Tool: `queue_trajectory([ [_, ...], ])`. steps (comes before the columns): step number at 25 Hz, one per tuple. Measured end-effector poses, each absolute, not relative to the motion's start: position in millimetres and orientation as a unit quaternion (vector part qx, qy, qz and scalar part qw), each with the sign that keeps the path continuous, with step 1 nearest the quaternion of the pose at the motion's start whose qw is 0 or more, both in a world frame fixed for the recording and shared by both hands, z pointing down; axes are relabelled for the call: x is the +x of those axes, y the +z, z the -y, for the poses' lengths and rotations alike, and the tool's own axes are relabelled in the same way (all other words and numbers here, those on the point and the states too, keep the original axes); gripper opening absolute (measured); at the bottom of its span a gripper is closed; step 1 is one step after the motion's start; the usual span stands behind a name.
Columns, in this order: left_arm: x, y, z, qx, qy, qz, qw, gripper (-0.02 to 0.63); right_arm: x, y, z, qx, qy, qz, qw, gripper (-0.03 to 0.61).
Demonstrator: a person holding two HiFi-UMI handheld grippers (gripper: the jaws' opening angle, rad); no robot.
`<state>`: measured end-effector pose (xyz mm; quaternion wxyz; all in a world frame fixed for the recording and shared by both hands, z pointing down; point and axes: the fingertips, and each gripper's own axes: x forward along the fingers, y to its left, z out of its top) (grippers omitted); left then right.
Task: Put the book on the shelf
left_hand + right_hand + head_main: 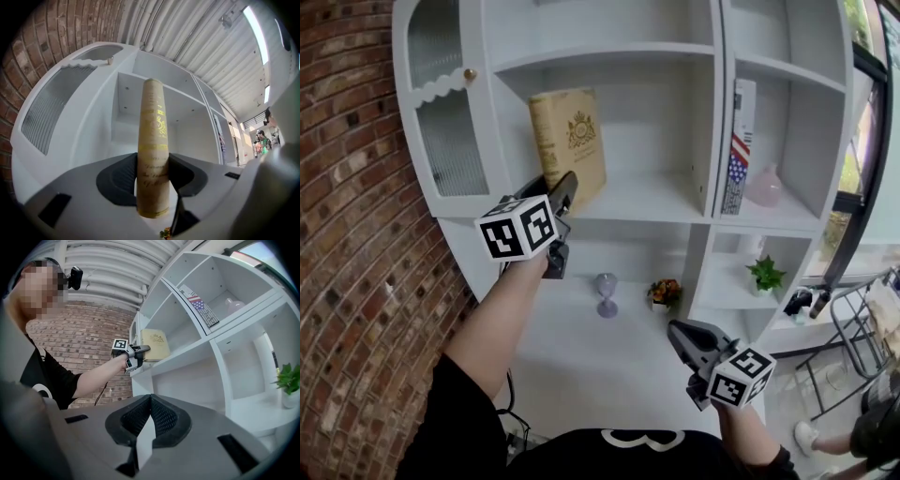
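A tan book with gold print stands upright in the middle compartment of the white shelf unit. My left gripper is shut on its lower spine end. In the left gripper view the book's spine rises between the two dark pads, which press on it from both sides. The right gripper view shows the same book at the shelf board's front edge; whether it rests on the board I cannot tell. My right gripper hangs low at the right, shut and with nothing in it.
A flag-printed book and a pink vase occupy the right compartment. Below stand a purple glass, a small flower pot and a green plant. A ribbed-glass door and brick wall are left.
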<state>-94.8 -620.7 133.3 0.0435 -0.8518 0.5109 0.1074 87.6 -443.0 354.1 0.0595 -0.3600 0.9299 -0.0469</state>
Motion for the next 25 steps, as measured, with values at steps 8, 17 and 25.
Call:
queue_trajectory([
  [8, -90.8, 138.8, 652.1, -0.83, 0.07, -0.551, 0.048, 0.186, 96.1, 357.8, 443.8, -0.368, -0.051, -0.926, 0.064, 0.011],
  [17, -86.4, 150.4, 665.2, -0.82, 0.045, -0.569, 0.042, 0.193, 102.5, 357.2, 441.3, -0.374, -0.05, -0.924, 0.068, 0.011],
  [25, -84.1, 161.3, 668.9, -0.83, 0.033, -0.556, 0.023, 0.205, 99.4, 355.2, 437.9, -0.368, -0.048, -0.926, 0.068, 0.011],
])
